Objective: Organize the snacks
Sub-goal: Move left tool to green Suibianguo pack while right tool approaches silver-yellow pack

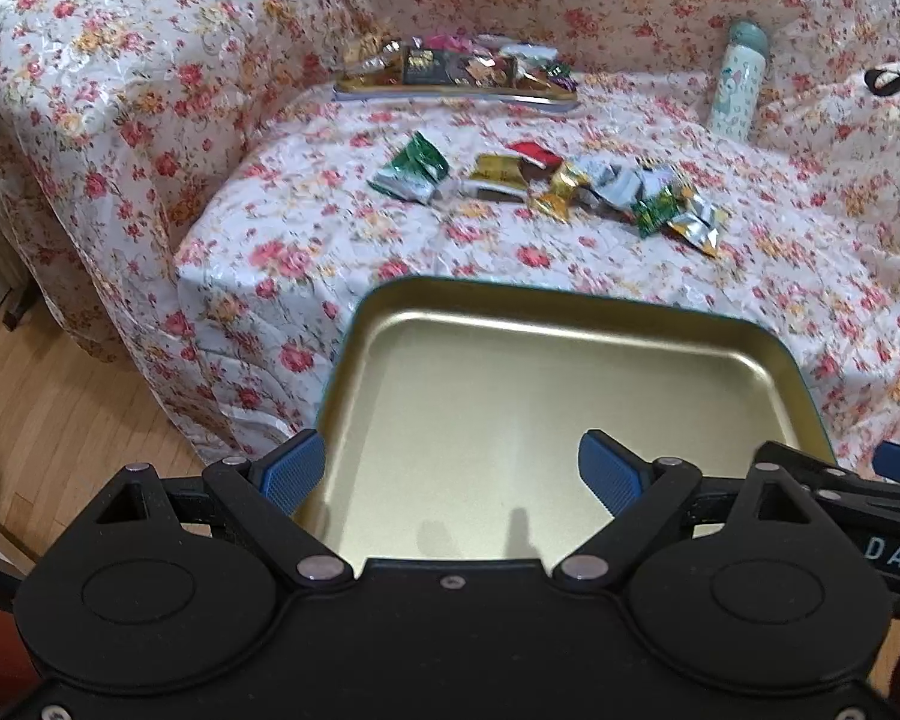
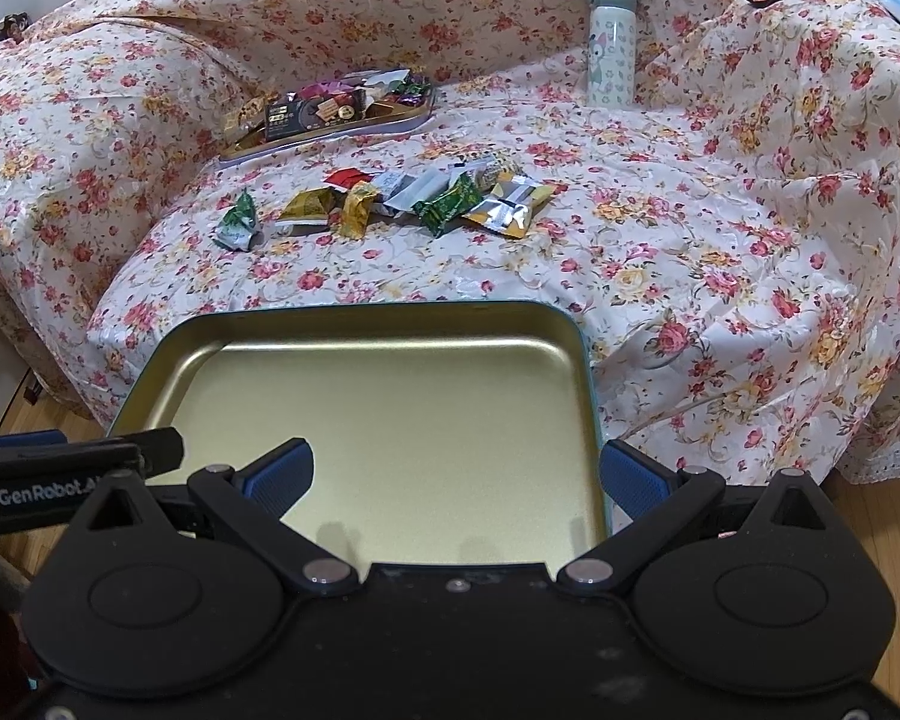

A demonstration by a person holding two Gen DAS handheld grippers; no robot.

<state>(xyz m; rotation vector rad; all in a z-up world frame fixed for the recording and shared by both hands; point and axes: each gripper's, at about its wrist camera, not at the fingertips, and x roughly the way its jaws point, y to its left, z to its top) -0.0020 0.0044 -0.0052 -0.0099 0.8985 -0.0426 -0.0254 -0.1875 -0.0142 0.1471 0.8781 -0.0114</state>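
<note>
Fingers (image 1: 297, 474) spread, tin tray (image 1: 570, 396) prob. w/in both pairs.

An empty tin tray (image 2: 390, 414) sits at the sofa (image 2: 720, 276) seat's front edge. Behind it lie loose snack packets (image 2: 402, 201) in a row; farther back, a filled tray (image 2: 330, 111), with a bottle (image 2: 611, 48) upright to its right.

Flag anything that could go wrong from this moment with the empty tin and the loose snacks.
1. The gold tin sits at the cushion's front edge, partly overhanging the floor; a nudge from either open hand-held gripper, left or right, might tip it off.
2. The loose snack packets overlap in a pile, so one grasp may drag neighbours.
3. The soft floral cover may bunch underneath.
</note>
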